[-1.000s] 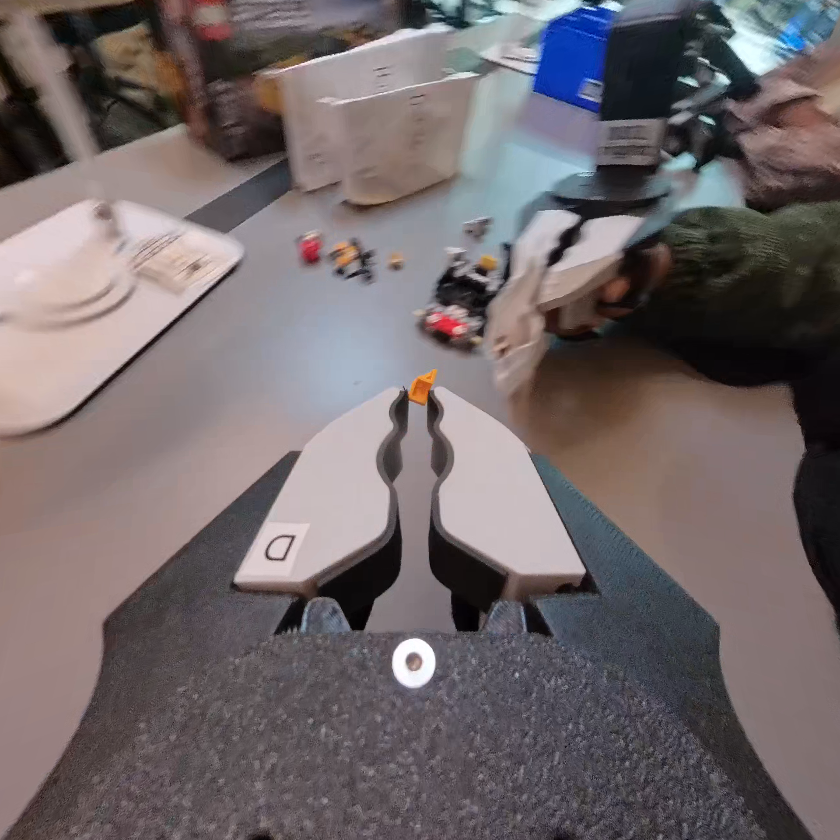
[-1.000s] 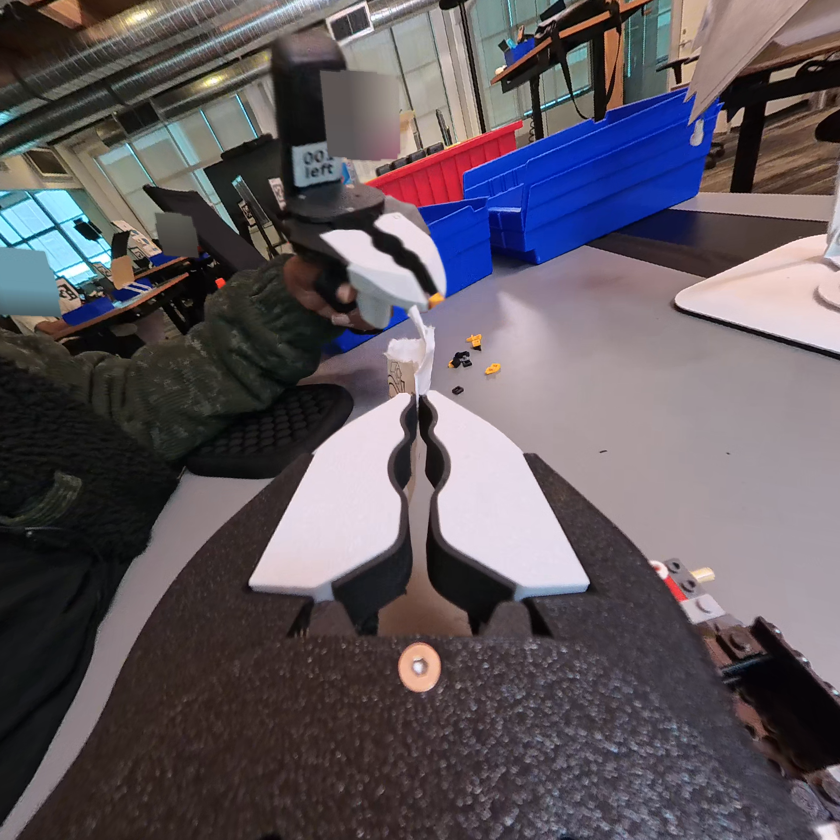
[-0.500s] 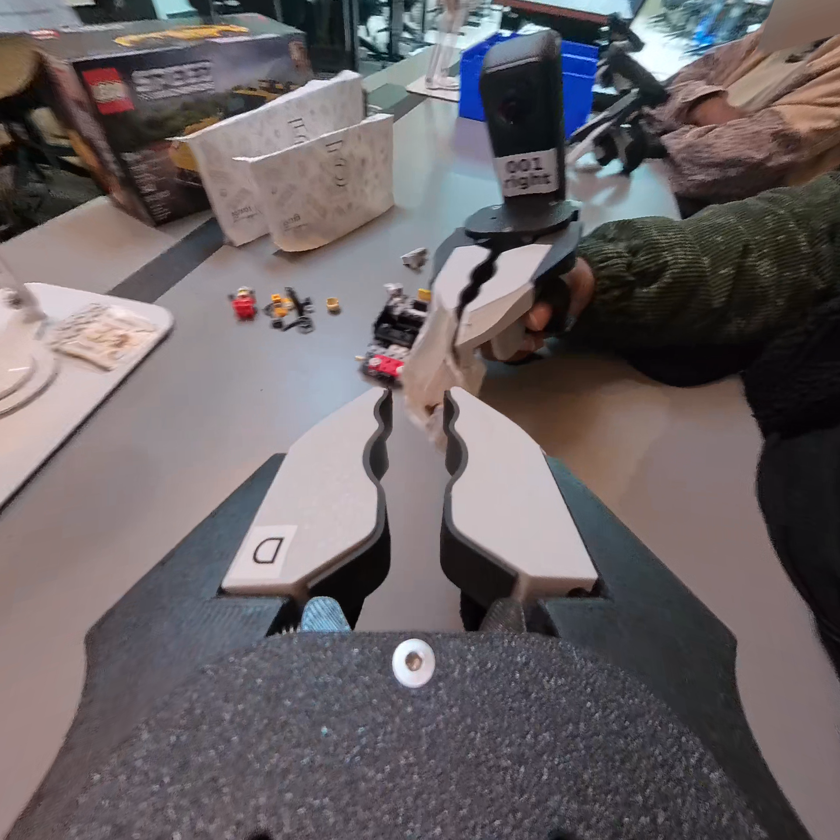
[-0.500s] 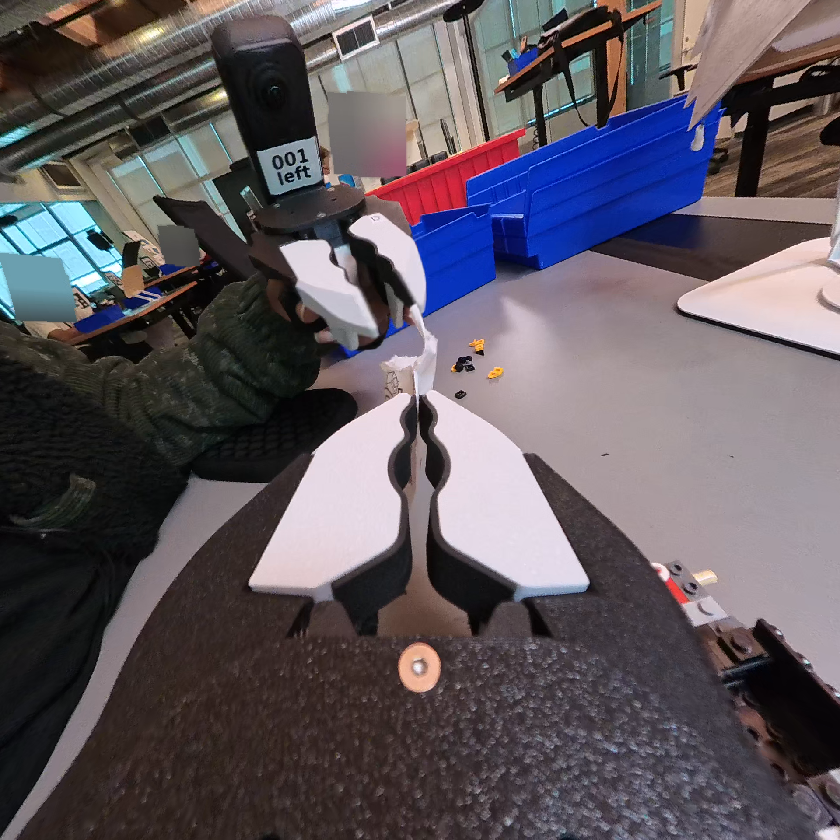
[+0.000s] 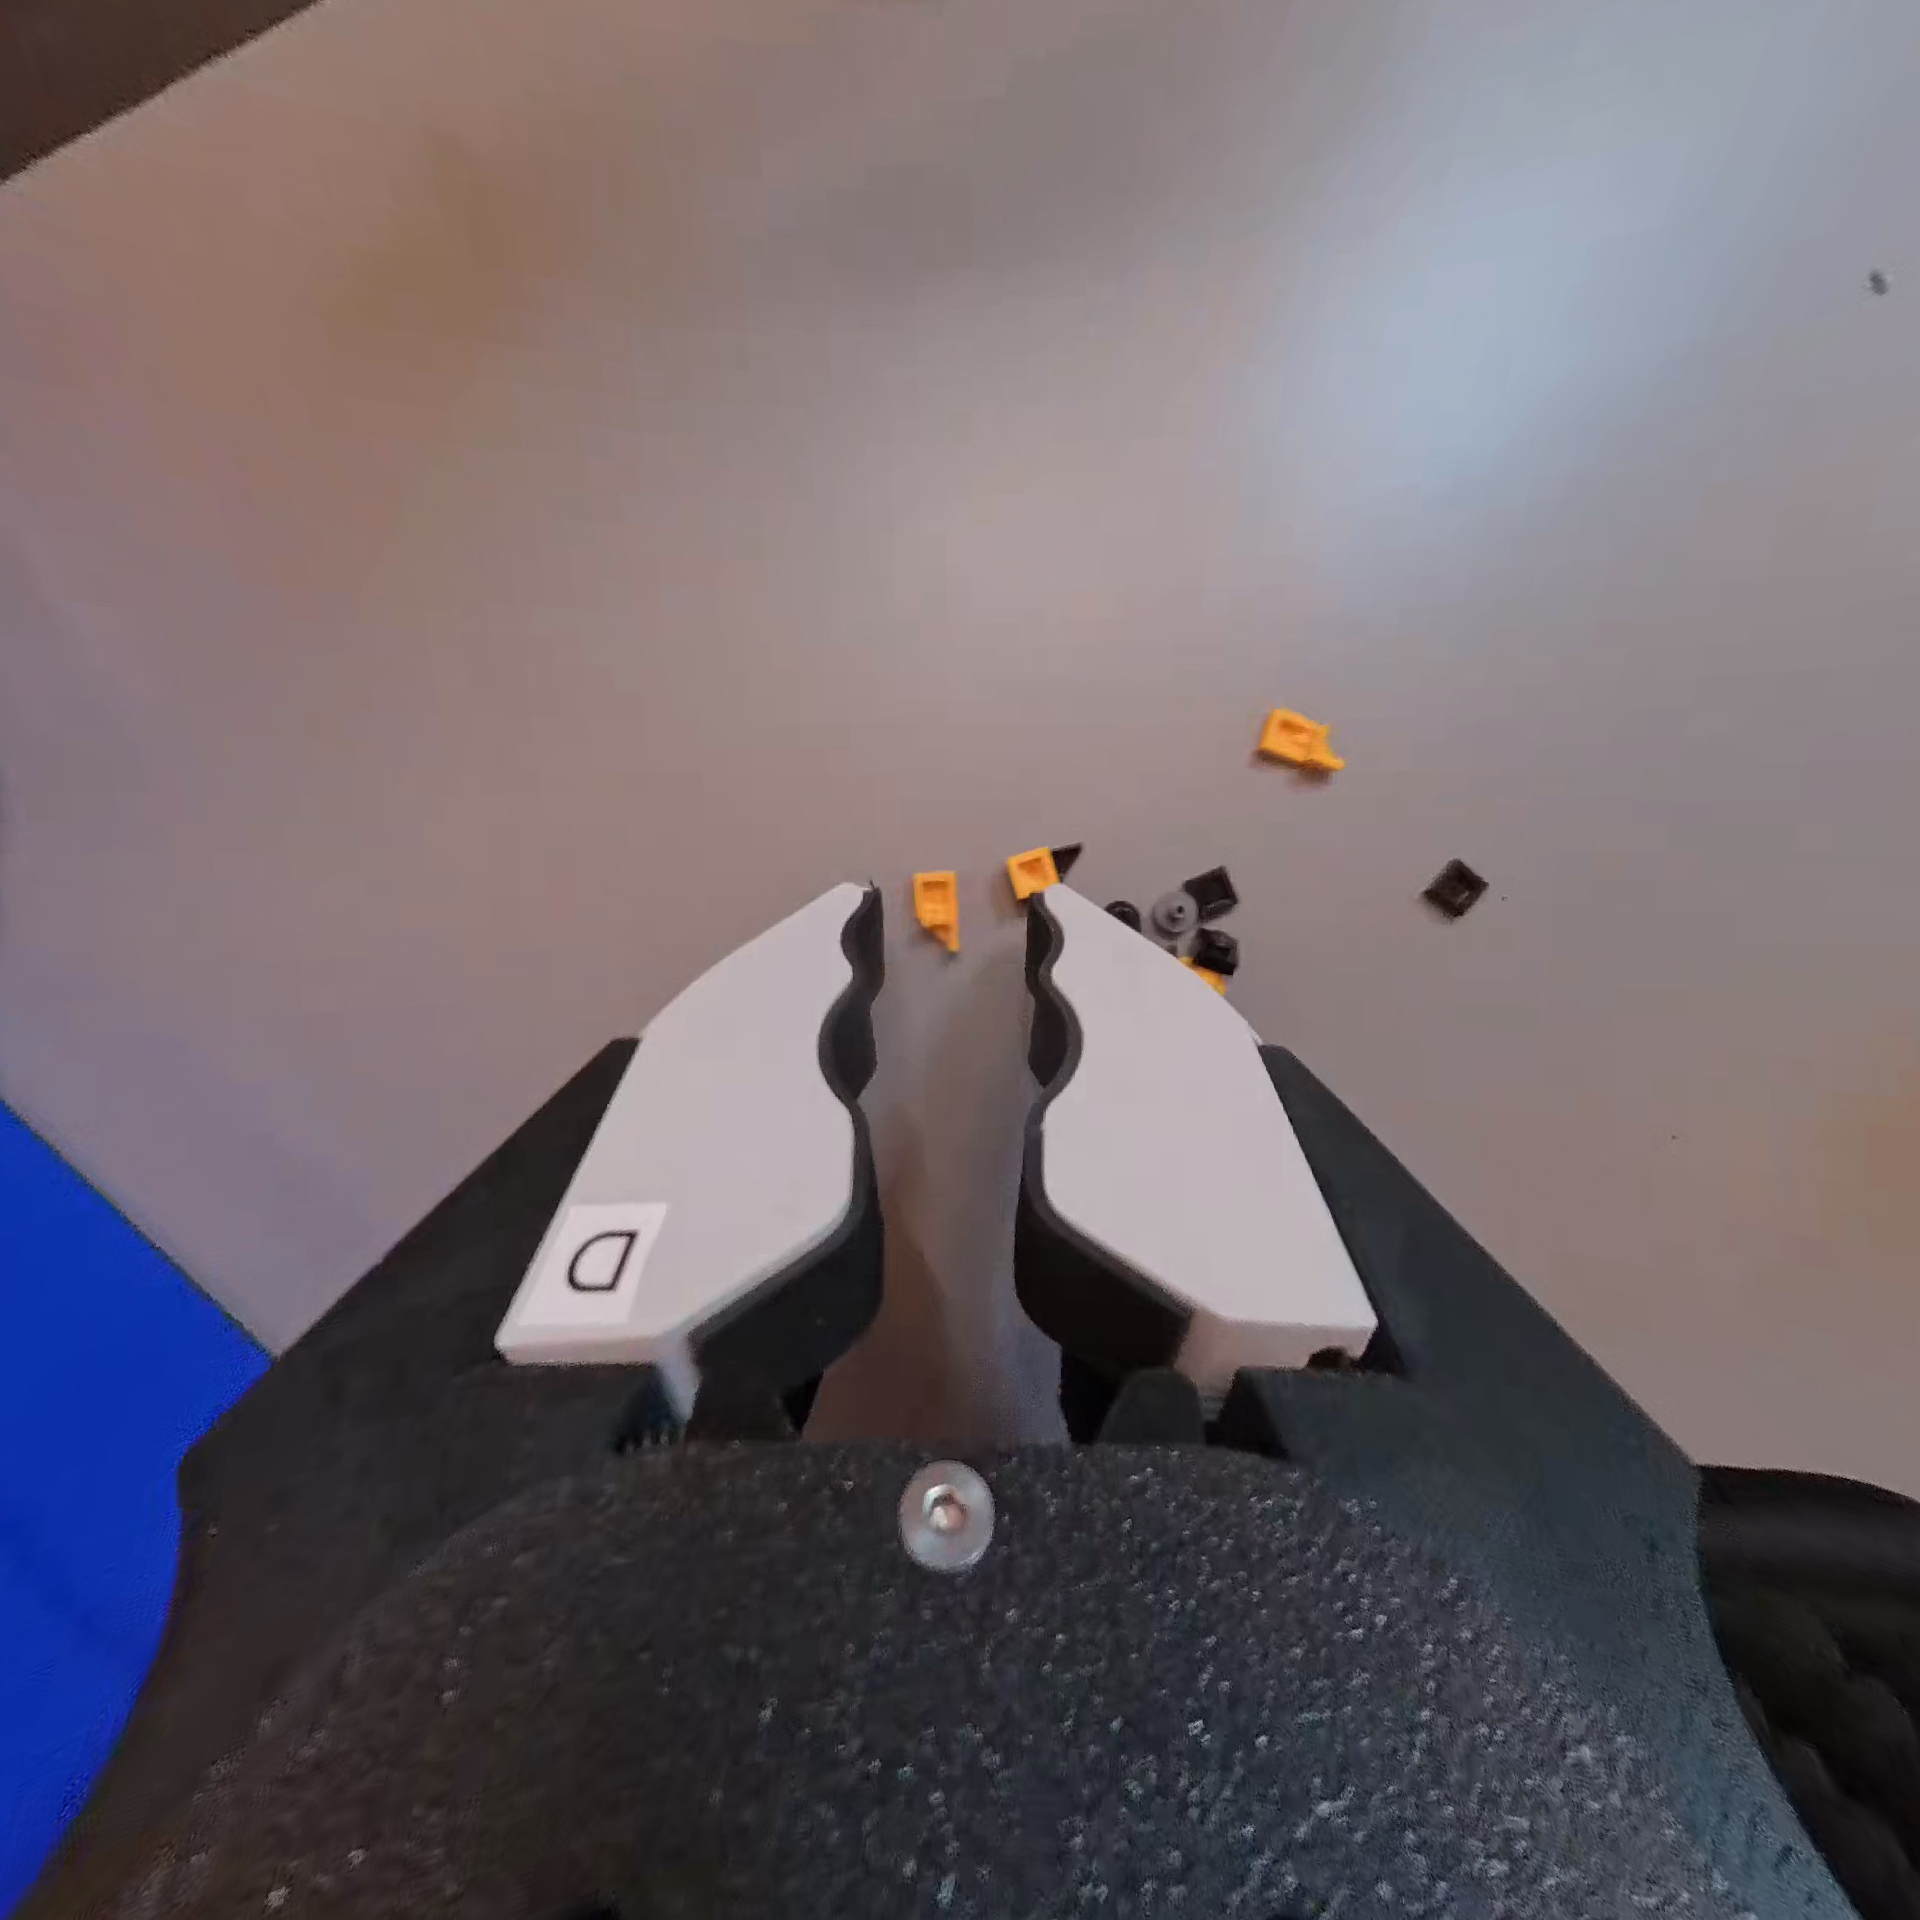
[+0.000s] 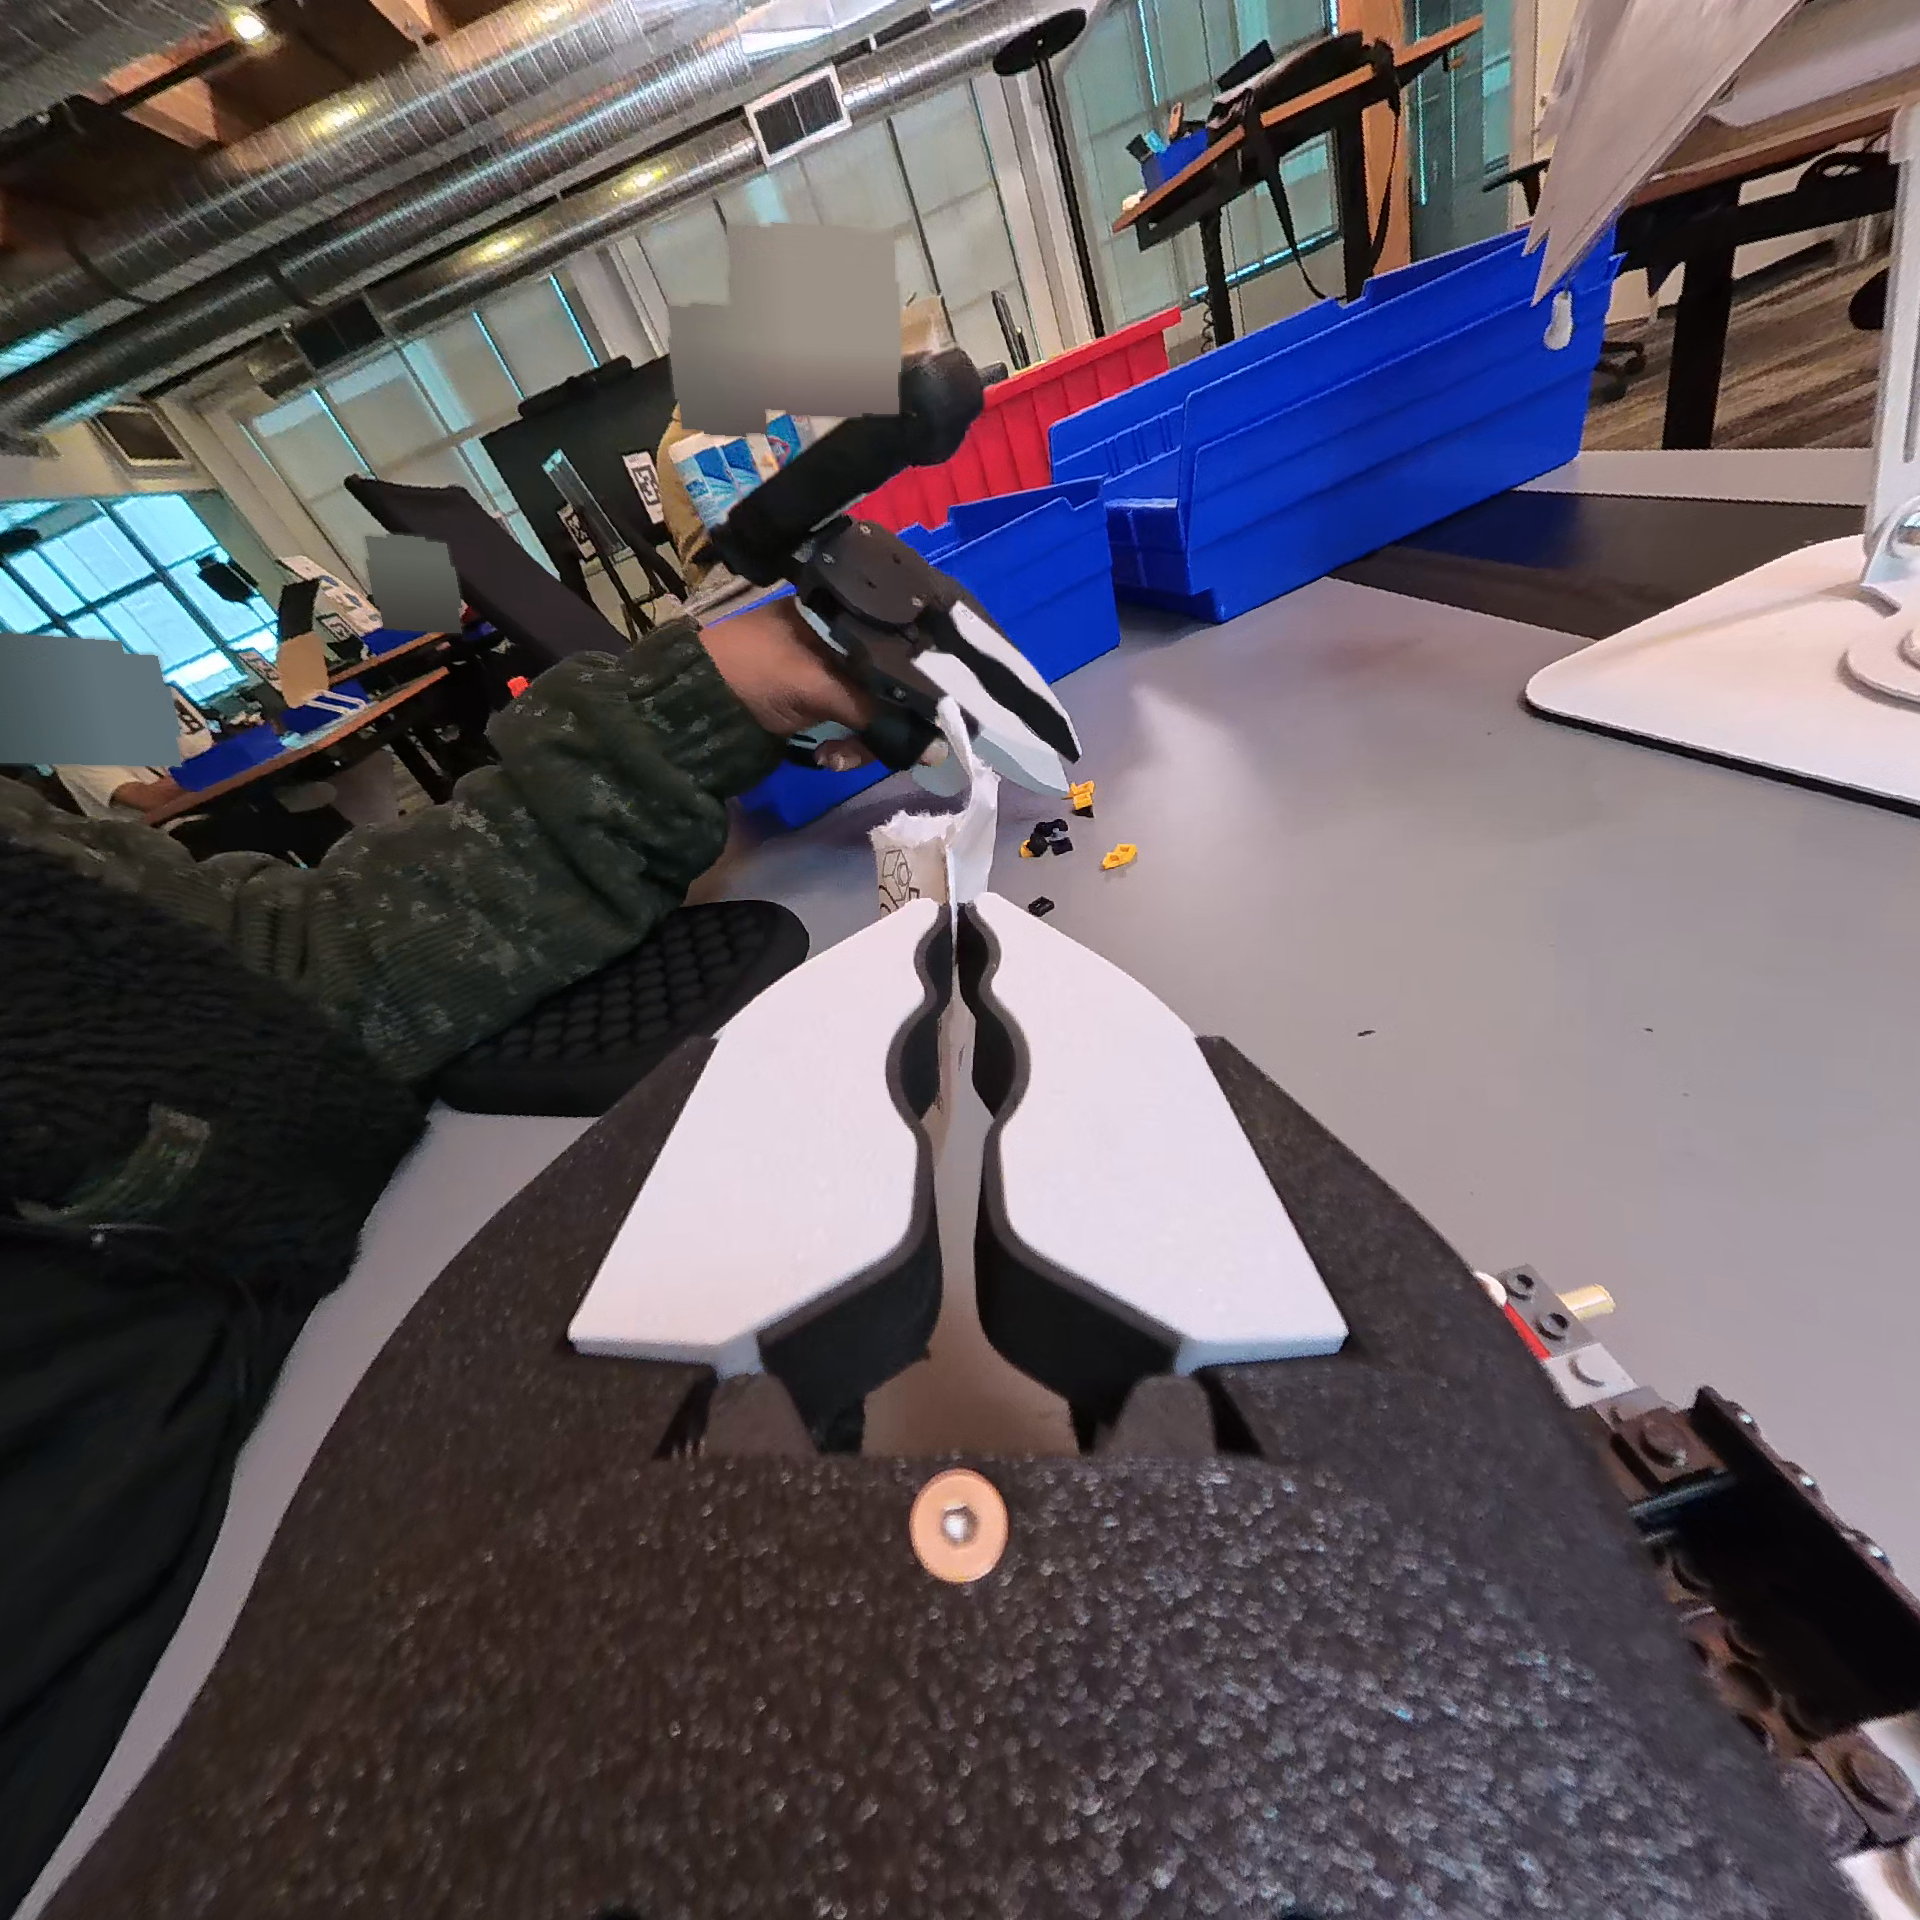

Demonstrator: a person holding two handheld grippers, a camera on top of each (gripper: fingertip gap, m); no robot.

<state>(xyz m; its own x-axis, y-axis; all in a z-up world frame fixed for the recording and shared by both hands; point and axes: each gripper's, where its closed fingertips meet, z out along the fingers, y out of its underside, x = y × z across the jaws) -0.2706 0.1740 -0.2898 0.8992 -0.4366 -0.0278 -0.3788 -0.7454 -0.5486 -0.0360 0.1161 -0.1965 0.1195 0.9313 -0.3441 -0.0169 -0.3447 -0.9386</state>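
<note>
A blue bin (image 5: 94, 1455) shows at the far left of the left wrist view, at the edge of the grey worktop (image 5: 727, 520). The left tool (image 5: 954, 902) points down at the worktop with its fingers a narrow way apart and nothing gripped. One small orange brick (image 5: 935, 906) lies on the worktop in line with the gap, a second orange brick (image 5: 1032, 871) shows just at the right fingertip, and black pieces (image 5: 1210, 914) lie just to its right. Farther right lie another orange brick (image 5: 1297, 740) and a lone black piece (image 5: 1455, 888). In the right wrist view, a hand in a green sleeve (image 6: 582, 800) holds the left tool above those bricks. The right tool (image 6: 954, 914) is closed on a torn white paper bag (image 6: 940, 862), pads pressing it flat. Blue bins (image 6: 1330, 457) stand behind, a white tray (image 6: 1704, 686) far right.
</note>
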